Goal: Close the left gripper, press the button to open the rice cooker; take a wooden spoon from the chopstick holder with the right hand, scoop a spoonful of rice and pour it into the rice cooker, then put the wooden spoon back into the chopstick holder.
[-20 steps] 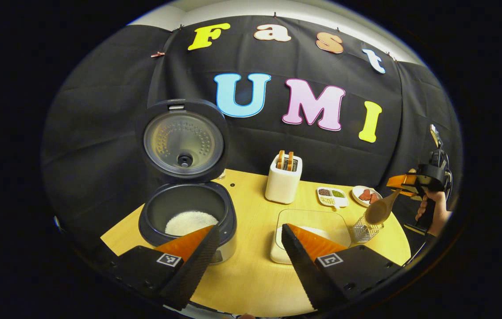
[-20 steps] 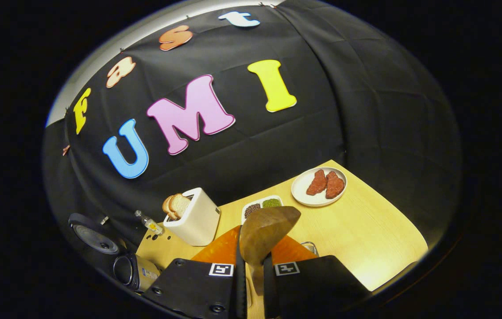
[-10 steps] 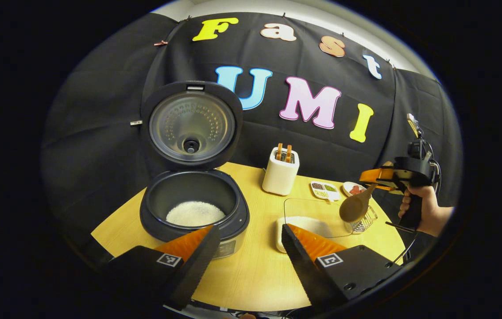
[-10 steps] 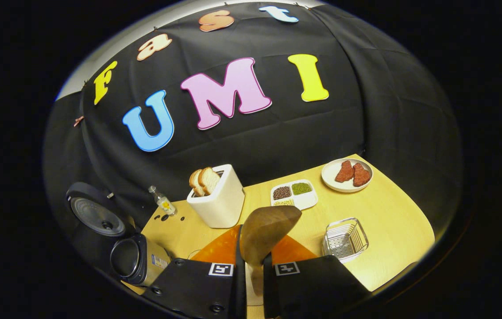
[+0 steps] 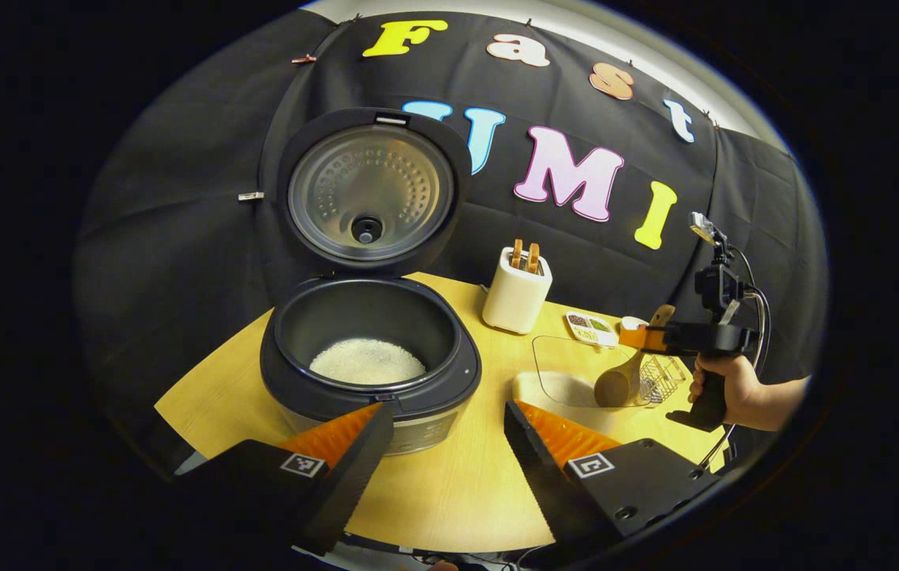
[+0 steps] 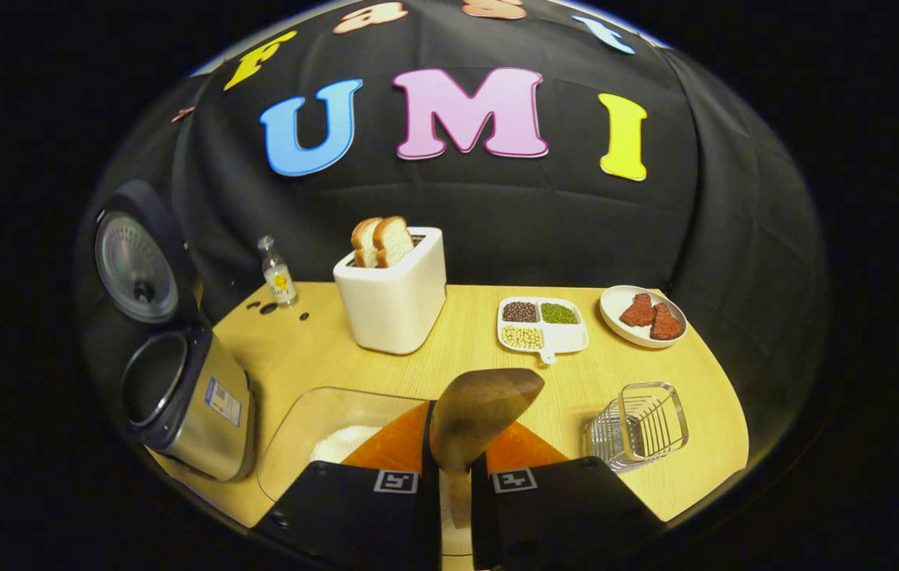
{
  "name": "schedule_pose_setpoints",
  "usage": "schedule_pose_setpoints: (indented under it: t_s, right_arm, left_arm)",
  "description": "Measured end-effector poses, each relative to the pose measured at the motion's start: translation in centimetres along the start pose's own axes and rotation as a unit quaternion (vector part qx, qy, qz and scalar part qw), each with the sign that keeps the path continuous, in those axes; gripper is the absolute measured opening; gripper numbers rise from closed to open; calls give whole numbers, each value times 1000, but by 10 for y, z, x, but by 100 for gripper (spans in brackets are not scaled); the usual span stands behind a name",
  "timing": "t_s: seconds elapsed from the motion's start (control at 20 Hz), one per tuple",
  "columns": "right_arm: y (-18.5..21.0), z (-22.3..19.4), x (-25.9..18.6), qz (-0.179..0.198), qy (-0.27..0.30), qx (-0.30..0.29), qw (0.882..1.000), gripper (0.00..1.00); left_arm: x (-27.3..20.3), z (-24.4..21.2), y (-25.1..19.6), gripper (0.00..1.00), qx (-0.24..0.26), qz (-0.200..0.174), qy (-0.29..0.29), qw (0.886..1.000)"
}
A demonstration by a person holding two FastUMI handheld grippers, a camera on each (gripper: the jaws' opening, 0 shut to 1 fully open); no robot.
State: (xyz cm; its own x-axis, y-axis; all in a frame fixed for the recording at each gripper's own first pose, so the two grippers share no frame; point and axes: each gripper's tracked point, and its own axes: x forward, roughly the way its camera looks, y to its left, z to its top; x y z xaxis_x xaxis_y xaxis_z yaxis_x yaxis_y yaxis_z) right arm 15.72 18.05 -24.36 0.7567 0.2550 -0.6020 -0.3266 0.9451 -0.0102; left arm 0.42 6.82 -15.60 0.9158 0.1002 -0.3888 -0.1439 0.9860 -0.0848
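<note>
The rice cooker (image 5: pixel 370 349) stands open with its lid (image 5: pixel 370 194) upright and white rice (image 5: pixel 366 361) in the pot. My left gripper (image 5: pixel 445 408) is open just in front of it, holding nothing. Farther right, a hand (image 5: pixel 727 385) holds my right gripper (image 5: pixel 652 337), which is shut on the wooden spoon (image 5: pixel 616 385); the spoon's bowl hangs over the clear rice container (image 5: pixel 568 381). In the right gripper view, my right gripper (image 6: pixel 449 476) grips the spoon (image 6: pixel 481 408) by its handle above the rice container (image 6: pixel 315 420). The wire chopstick holder (image 6: pixel 644 424) stands to the right, the cooker (image 6: pixel 180 396) to the left.
A white toaster (image 6: pixel 394 293) with bread stands at the back of the round wooden table (image 6: pixel 449 349). Beside it are a small bottle (image 6: pixel 277 274), a divided dish of beans (image 6: pixel 541 325) and a plate of meat (image 6: pixel 644 313).
My right gripper has swung the spoon down and left, from beside the chopstick holder to over the rice container. The left gripper has drawn nearer the open cooker, still open.
</note>
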Motion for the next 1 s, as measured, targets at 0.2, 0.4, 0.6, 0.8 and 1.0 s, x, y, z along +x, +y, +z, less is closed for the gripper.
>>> schedule_pose_setpoints:
  t_s: [0.2, 0.4, 0.6, 0.8, 1.0]
  right_arm:
    - [20, -12, 4, 8, 24, 35, 999, 15]
    - [48, -22, 4, 33, 60, 103, 992, 19]
    - [64, -20, 11, 41, 84, 167, 981, 20]
    - [83, -12, 9, 64, 103, 229, 966, 20]
    - [86, -5, 2, 76, 108, 259, 957, 20]
  left_arm:
    - [4, 2, 7, 95, -4, 2, 1, 1000]
    - [4, 5, 11, 95, -9, 2, -2, 1000]
    - [3, 9, 15, 95, -15, 5, -4, 1000]
    - [-1, 11, 18, 95, -15, 8, -8, 1000]
    - [-6, 14, 17, 95, -17, 6, -12, 1000]
